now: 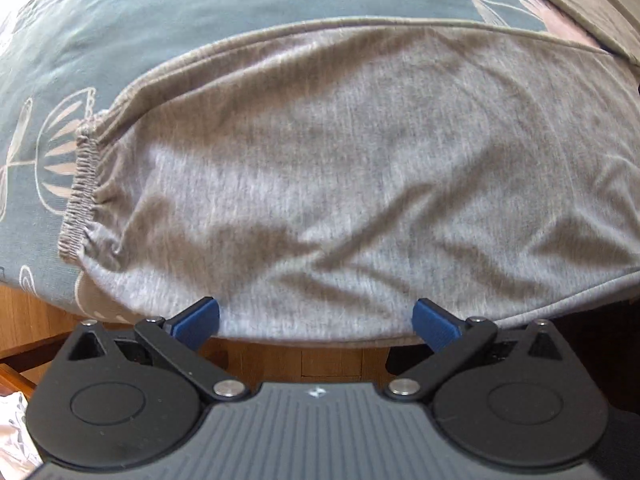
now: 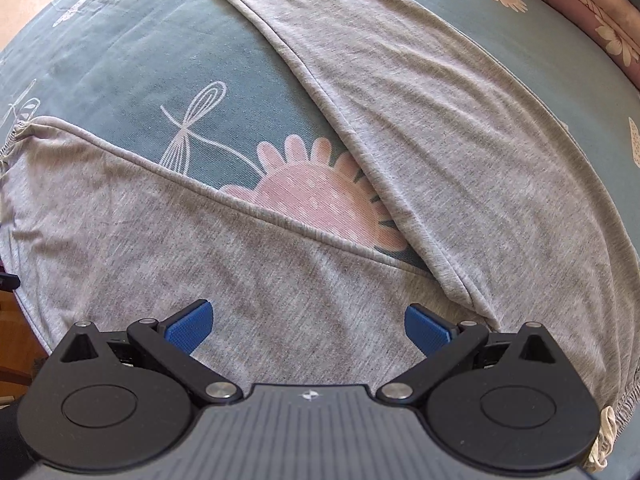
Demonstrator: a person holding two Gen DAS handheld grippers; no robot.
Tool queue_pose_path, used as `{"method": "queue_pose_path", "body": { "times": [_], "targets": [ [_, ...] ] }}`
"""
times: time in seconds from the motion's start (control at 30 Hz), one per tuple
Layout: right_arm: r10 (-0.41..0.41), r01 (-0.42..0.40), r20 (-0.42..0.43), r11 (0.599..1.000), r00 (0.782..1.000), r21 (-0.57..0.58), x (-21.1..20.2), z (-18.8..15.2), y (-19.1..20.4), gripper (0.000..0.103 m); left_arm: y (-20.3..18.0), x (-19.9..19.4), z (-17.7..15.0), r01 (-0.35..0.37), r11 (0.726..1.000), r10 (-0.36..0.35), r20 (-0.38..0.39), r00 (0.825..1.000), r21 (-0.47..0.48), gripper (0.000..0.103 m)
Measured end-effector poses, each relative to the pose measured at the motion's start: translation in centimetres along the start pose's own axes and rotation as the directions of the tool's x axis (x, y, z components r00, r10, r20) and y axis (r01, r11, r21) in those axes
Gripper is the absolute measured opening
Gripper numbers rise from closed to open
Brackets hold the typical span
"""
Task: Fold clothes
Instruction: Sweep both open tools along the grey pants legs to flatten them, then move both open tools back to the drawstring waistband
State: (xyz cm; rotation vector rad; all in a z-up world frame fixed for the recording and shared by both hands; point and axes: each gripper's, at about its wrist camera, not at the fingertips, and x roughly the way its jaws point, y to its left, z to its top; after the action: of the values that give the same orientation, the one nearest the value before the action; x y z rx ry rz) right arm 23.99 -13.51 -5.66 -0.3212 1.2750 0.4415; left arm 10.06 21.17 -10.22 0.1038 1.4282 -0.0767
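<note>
Grey jersey trousers point(image 2: 420, 132) lie spread on a teal bed sheet with both legs splayed apart in a V. In the left wrist view one grey leg point(image 1: 340, 184) fills the middle, its elastic cuff point(image 1: 80, 188) at the left. My left gripper point(image 1: 316, 322) is open at the leg's near edge, blue pads either side of the fabric's hem, nothing pinched. My right gripper point(image 2: 308, 324) is open just above the nearer leg point(image 2: 200, 248), close to the crotch where the legs meet. The waistband point(image 2: 624, 400) hangs at the lower right.
The teal sheet point(image 2: 160, 60) carries dragonfly and pink flower prints. A pink patterned quilt point(image 2: 580, 8) lies along the far right. Wooden floor point(image 1: 288, 360) shows below the bed's edge under the left gripper. White patterned cloth point(image 1: 12, 432) sits at the bottom left.
</note>
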Motion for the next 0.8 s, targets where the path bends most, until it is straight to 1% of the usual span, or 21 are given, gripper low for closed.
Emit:
{"method": "queue_pose_path", "body": {
  "times": [0.03, 0.1, 0.2, 0.23, 0.3, 0.37, 0.43, 0.53, 0.63, 0.67, 0.7, 0.73, 0.8],
  "targets": [
    [0.0, 0.0, 0.0, 1.0, 1.0, 0.004, 0.1, 0.1, 0.0, 0.103, 0.0, -0.3, 0.5, -0.012, 1.0, 0.012, 0.03, 0.999, 0.018, 0.102],
    [0.002, -0.002, 0.001, 1.0, 1.0, 0.013, 0.2, 0.2, 0.1, 0.103, 0.3, 0.1, 1.4, -0.011, 0.999, 0.01, 0.043, 0.999, 0.03, 0.102],
    [0.0, 0.0, 0.002, 1.0, 1.0, 0.014, 0.3, 0.4, 0.3, 0.103, 1.0, 1.7, 1.9, -0.005, 1.0, 0.005, 0.014, 1.0, 0.025, 0.103],
    [-0.002, 0.002, 0.002, 1.0, 1.0, 0.01, 0.3, 0.4, 0.4, 0.103, 1.5, 1.8, 1.7, 0.015, 1.0, -0.015, 0.016, 1.0, 0.005, 0.103],
    [-0.007, 0.007, 0.0, 1.0, 1.0, 0.0, 0.2, 0.3, 0.4, 0.103, 2.5, 1.7, 1.4, 0.018, 0.998, -0.019, -0.008, 1.0, -0.056, 0.103],
    [-0.013, 0.013, -0.008, 1.0, 1.0, 0.0, 0.3, 0.0, 0.3, 0.103, 3.0, 1.4, 1.2, -0.009, 0.996, 0.005, -0.038, 0.999, -0.088, 0.102],
    [-0.02, 0.02, -0.021, 1.0, 1.0, 0.009, 0.5, -0.3, 0.0, 0.103, 2.9, 0.6, 1.6, -0.031, 0.995, 0.027, -0.034, 0.999, -0.092, 0.102],
    [-0.022, 0.023, -0.017, 0.999, 1.0, 0.039, 0.3, -0.3, -0.6, 0.103, 1.2, -1.1, 3.9, -0.015, 0.999, 0.017, 0.042, 0.999, -0.04, 0.102],
    [-0.019, 0.018, 0.006, 0.998, 1.0, 0.067, -0.2, -0.3, -1.3, 0.103, -2.2, -2.4, 7.2, 0.018, 0.998, -0.025, 0.142, 0.99, 0.055, 0.102],
    [-0.018, 0.017, 0.012, 0.998, 1.0, 0.068, -0.5, -0.3, -1.5, 0.103, -2.3, -2.9, 8.3, 0.033, 0.995, -0.049, 0.174, 0.984, 0.089, 0.102],
    [-0.023, 0.022, 0.02, 0.997, 1.0, 0.067, -0.8, -0.5, -2.0, 0.103, -3.3, -3.6, 8.9, 0.049, 0.991, -0.073, 0.204, 0.976, 0.124, 0.102],
    [-0.031, 0.029, 0.029, 0.997, 0.999, 0.066, -1.1, -0.7, -2.5, 0.103, -5.6, -3.3, 11.2, 0.064, 0.985, -0.101, 0.231, 0.968, 0.163, 0.102],
    [-0.047, 0.044, 0.043, 0.997, 0.998, 0.067, -1.7, -1.5, -3.9, 0.103, -9.1, -2.5, 14.1, 0.09, 0.967, -0.157, 0.278, 0.948, 0.24, 0.102]
  ]
}}
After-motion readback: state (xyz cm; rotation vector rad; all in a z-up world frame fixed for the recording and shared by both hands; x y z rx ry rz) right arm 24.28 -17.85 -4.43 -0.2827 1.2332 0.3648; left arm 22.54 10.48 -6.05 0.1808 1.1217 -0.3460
